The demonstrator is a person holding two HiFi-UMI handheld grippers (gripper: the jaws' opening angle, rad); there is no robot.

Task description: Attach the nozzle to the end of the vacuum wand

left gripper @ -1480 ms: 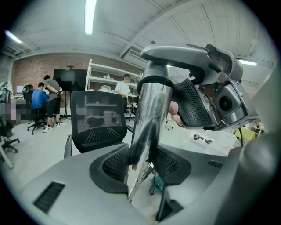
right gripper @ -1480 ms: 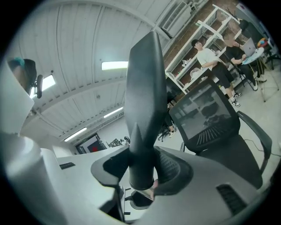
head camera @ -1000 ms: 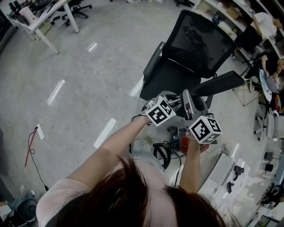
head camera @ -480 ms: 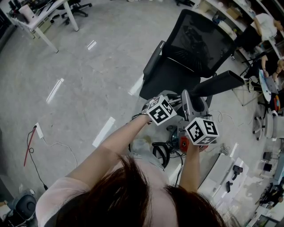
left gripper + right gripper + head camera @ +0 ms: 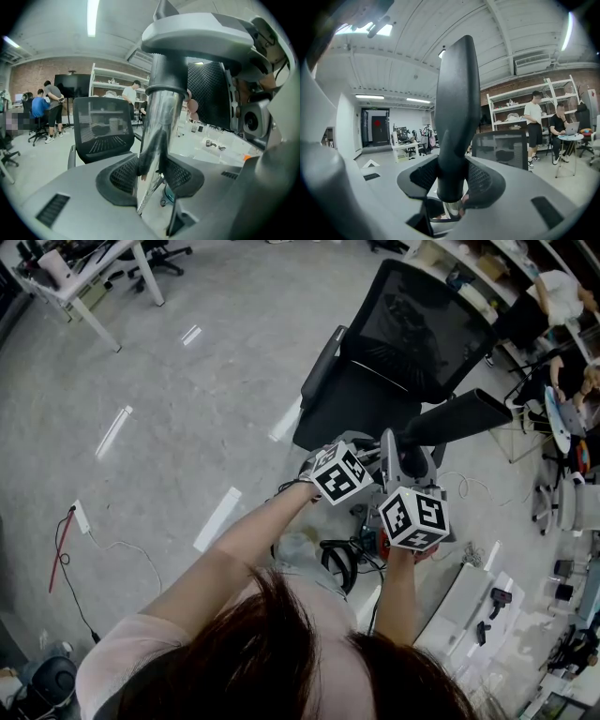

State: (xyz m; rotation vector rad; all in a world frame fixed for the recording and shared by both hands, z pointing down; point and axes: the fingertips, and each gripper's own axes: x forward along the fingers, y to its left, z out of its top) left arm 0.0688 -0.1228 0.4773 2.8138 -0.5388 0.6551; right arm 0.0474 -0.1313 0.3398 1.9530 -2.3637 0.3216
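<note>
Bare concrete floor (image 5: 159, 427) lies open to the left. Straight ahead, a black mesh office chair (image 5: 403, 334) blocks the way, and the nozzle (image 5: 464, 416) juts rightward across it. No gap remains between the fingers of the left gripper (image 5: 151, 173), filled by the wand (image 5: 161, 117), or of the right gripper (image 5: 452, 178), filled by the nozzle. Coiled cables (image 5: 342, 563) clutter the floor beneath the hands.

Grey polished concrete floor (image 5: 169, 427) spreads left of the left claw (image 5: 150, 176); a black mesh office chair (image 5: 403, 343) stands just beyond it; a white table (image 5: 94, 277) sits far off left; past the right claw (image 5: 452, 180), white shelving (image 5: 515, 101) lines a brick wall (image 5: 583, 77); a strip light (image 5: 370, 96) glows under the ribbed white ceiling (image 5: 417, 37).
</note>
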